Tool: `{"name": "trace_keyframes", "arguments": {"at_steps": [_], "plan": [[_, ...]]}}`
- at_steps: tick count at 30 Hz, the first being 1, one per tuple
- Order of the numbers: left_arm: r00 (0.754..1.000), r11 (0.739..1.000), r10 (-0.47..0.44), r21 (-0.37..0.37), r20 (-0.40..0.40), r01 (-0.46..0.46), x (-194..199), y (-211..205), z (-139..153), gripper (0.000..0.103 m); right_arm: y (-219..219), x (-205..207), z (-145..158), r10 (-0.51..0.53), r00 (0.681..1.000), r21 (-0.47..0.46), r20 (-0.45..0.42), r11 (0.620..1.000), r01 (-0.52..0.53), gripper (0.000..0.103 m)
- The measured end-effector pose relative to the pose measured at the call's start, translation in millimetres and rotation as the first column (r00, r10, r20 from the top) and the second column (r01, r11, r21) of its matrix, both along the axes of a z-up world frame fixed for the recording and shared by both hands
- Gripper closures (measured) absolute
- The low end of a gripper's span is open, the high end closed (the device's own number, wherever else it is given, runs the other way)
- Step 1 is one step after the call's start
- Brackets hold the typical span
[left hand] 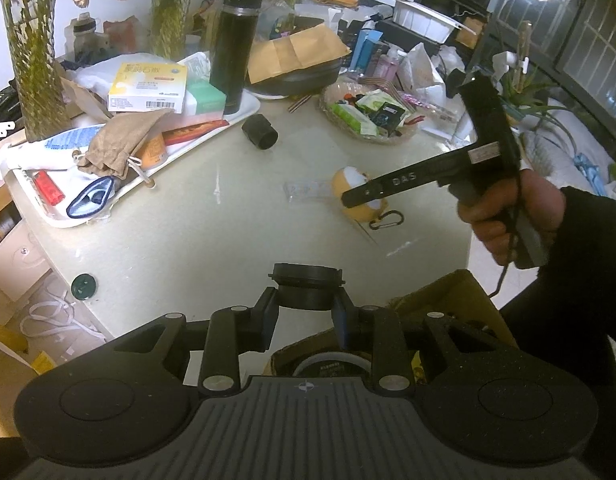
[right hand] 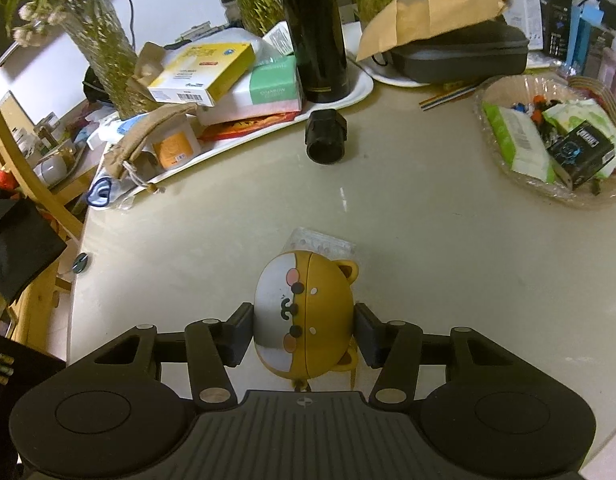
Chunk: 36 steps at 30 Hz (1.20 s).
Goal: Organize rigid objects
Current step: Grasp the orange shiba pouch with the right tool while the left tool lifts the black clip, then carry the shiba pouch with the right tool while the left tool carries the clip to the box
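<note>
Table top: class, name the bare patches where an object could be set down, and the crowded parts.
Free: the table between the black cylinder, wicker basket and bear case. Crowded: the white tray and the back edge.

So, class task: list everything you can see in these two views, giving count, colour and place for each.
black ring cap: one, black, between left fingers
bear-face case: one, yellow and white, between right fingers
black tube piece: one, lying mid-table
flask: one, black, upright on white tray
medicine box: one, yellow-white, on tray
basket: one, clear, table's right
left gripper: holding cap
right gripper: around case
</note>
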<state>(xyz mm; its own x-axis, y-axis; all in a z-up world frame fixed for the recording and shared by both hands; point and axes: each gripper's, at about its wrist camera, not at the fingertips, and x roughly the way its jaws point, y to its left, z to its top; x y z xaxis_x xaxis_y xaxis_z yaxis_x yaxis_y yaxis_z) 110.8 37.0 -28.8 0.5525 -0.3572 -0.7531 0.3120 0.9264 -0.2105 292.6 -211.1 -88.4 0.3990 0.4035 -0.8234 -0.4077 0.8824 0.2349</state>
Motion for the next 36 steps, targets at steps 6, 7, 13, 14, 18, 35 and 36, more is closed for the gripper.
{"name": "trace_keyframes", "arguments": {"at_steps": [6, 7, 13, 14, 18, 35, 36], "plan": [[1.000, 1.000, -0.011, 0.008, 0.010, 0.011, -5, -2, 5, 0.074, -9, -14, 18, -0.006, 1.000, 0.034, 0.018, 0.999, 0.005, 0.047], [1.000, 1.000, -0.014, 0.009, 0.013, 0.013, -6, -3, 7, 0.074, -11, -16, 21, -0.005, 1.000, 0.041, 0.019, 0.999, 0.004, 0.047], [0.999, 1.000, -0.025, 0.016, 0.026, 0.025, -14, -6, 13, 0.074, -18, -35, 42, 0.005, 0.999, 0.076, 0.042, 0.997, -0.008, 0.047], [0.999, 0.999, -0.029, 0.017, 0.028, 0.029, -16, -8, 14, 0.074, -19, -39, 46, 0.006, 0.999, 0.088, 0.042, 0.996, -0.010, 0.047], [0.998, 0.999, -0.050, 0.023, 0.033, 0.049, -22, -13, 18, 0.074, -20, -56, 60, 0.019, 0.998, 0.114, 0.054, 0.993, -0.025, 0.047], [0.983, 0.981, -0.182, 0.057, -0.036, 0.184, -55, -42, 1, 0.074, -26, -122, 67, 0.062, 0.995, 0.114, 0.074, 0.991, -0.070, 0.047], [0.981, 0.980, -0.187, 0.057, -0.043, 0.189, -56, -44, -1, 0.074, -27, -125, 66, 0.061, 0.996, 0.116, 0.071, 0.991, -0.069, 0.047]]}}
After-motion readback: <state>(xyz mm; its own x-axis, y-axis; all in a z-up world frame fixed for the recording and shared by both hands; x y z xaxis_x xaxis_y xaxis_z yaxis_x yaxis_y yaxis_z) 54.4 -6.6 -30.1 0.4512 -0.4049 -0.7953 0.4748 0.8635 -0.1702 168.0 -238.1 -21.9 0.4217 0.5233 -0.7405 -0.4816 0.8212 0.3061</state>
